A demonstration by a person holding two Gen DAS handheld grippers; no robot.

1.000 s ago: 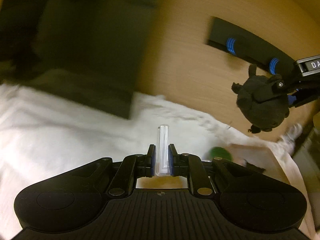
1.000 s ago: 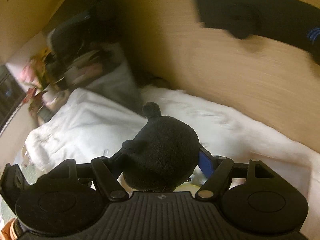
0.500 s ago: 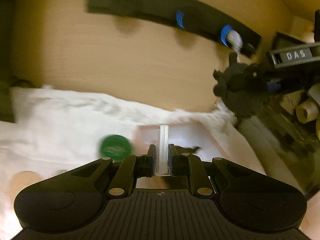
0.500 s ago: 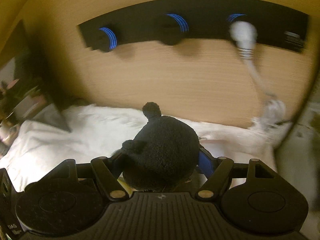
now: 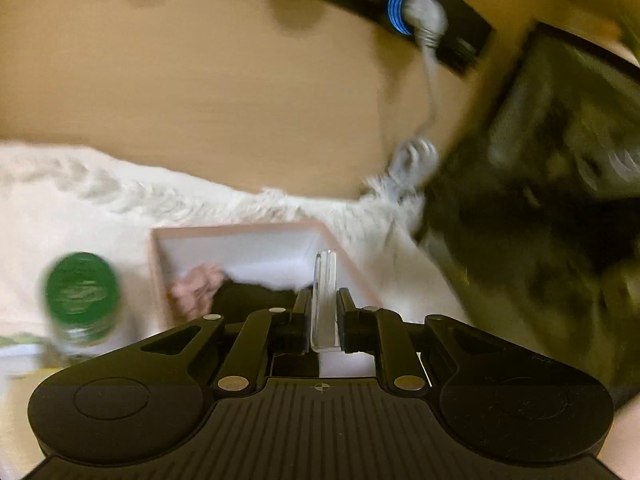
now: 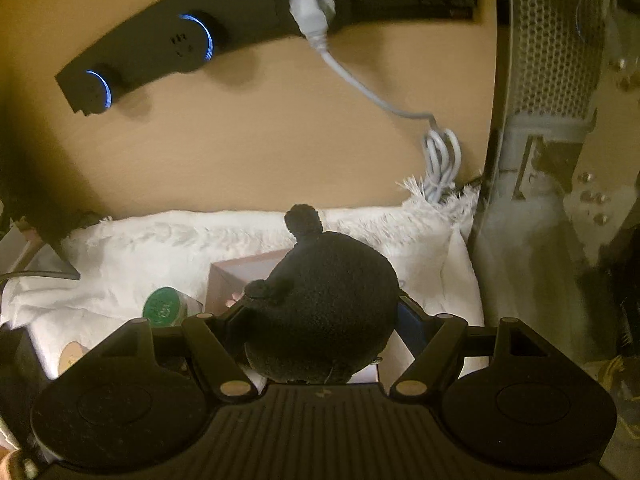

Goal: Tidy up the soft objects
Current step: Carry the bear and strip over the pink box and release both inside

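Observation:
A black plush toy [image 6: 336,276] with round ears fills my right gripper [image 6: 320,312], which is shut on it above a pink box [image 6: 240,270]. In the left wrist view the same pink box [image 5: 236,236] lies on a white fluffy cloth [image 5: 80,200]. The box has a white inside, and a pink soft item [image 5: 196,290] and a dark item [image 5: 250,300] lie in it. My left gripper [image 5: 325,280] hangs over the box's right side. Its clear fingertips are nearly together and just opening, with nothing between them. The dark blur [image 5: 528,240] on the right of that view cannot be made out.
A green-capped bottle [image 5: 82,292] stands left of the box. On the wooden wall behind is a black power strip [image 6: 192,40] with blue-lit sockets, and a white plug and coiled cable [image 6: 440,156]. A grey perforated metal object [image 6: 552,60] stands on the right.
Both views have swung right along the wall, from a dark pillow area to the power strip's plug end. The pink box and green-capped bottle have come close under my grippers. The plush stays gripped.

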